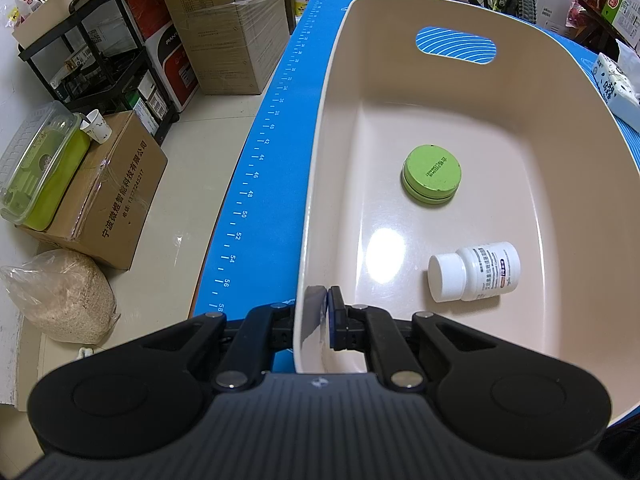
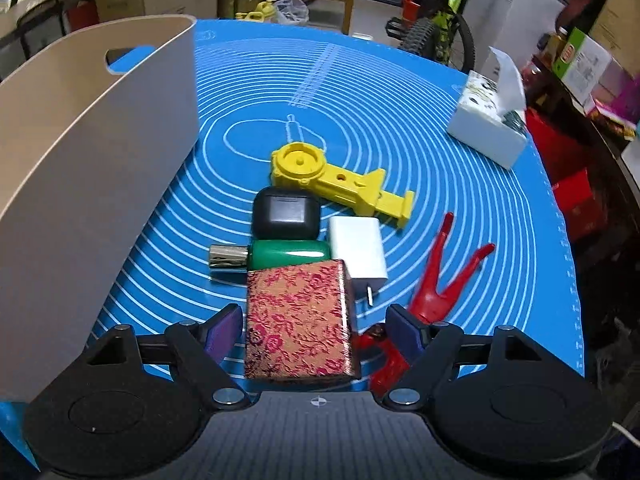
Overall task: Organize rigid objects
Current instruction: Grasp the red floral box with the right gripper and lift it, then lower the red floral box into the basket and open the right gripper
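Observation:
My left gripper (image 1: 318, 314) is shut on the near rim of a beige plastic bin (image 1: 320, 128). Inside the bin lie a green round tin (image 1: 432, 179) and a white pill bottle (image 1: 474, 271) on its side. My right gripper (image 2: 316, 330) is open, its fingers either side of a red-and-gold brocade box (image 2: 298, 320) lying on the blue mat (image 2: 440, 160). Beyond it lie a green bottle with a gold cap (image 2: 276, 258), a black earbud case (image 2: 286, 213), a white charger plug (image 2: 358, 252), a yellow plastic part (image 2: 336, 182) and a red plastic piece (image 2: 436, 284). The bin (image 2: 80, 184) stands at the left.
A white tissue box (image 2: 488, 128) sits at the mat's far right; it also shows in the left wrist view (image 1: 618, 84). The table's left edge drops to a floor with cardboard boxes (image 1: 108, 196), a black rack (image 1: 96, 52) and a sack of grain (image 1: 64, 296).

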`<state>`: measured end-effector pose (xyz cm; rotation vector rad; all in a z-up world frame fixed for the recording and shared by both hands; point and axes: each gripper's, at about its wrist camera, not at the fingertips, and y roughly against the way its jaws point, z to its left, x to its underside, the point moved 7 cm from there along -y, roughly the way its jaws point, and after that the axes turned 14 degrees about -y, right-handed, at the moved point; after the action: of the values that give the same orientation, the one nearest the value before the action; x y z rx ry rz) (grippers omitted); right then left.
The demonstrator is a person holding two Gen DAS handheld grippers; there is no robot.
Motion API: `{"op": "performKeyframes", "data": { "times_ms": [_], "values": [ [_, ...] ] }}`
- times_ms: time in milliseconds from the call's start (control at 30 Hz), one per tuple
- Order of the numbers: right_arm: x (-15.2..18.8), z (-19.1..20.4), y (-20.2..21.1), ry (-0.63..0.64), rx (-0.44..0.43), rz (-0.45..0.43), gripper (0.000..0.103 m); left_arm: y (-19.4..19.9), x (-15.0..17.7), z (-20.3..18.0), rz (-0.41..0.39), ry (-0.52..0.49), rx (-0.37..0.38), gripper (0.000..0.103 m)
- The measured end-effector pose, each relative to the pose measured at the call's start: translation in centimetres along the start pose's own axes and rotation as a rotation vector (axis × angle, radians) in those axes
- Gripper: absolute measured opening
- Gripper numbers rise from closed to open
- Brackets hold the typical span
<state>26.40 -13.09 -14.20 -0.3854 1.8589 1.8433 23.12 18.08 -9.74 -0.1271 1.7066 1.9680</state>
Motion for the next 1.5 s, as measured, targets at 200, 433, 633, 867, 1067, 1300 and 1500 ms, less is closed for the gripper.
{"op": "performKeyframes", "data": {
  "times_ms": [200,433,633,867,1067,1300,1500],
  "values": [
    [0.0,0.9,-0.2,0.047,0.022,-0.013,0.064,0.0,0.0,0.0,0.0,0.0,0.0,0.01],
    [0.0,1.0,0.6,0.06,0.007,-0.043,0.06,0.0,0.0,0.0,0.001,0.0,0.0,0.01],
    [-1.8,1.4,3.5,0.042,-0.022,-0.121,0.06,0.0,0.0,0.0,0.001,0.0,-0.001,0.01],
    [-4.8,3.8,7.9,0.04,-0.07,-0.238,0.06,0.0,-0.1,0.0,0.001,0.0,-0.001,0.01],
    [-6.7,7.5,10.9,0.045,-0.138,-0.322,0.06,0.0,-0.1,-0.1,0.001,0.0,-0.001,0.01],
    [-7.5,13.7,11.1,0.091,-0.232,-0.328,0.06,0.0,-0.1,0.0,0.001,0.0,-0.001,0.01],
    [-6.1,18.1,9.5,0.13,-0.275,-0.261,0.06,0.0,-0.1,-0.1,0.002,0.0,-0.001,0.01]
  ]
}}
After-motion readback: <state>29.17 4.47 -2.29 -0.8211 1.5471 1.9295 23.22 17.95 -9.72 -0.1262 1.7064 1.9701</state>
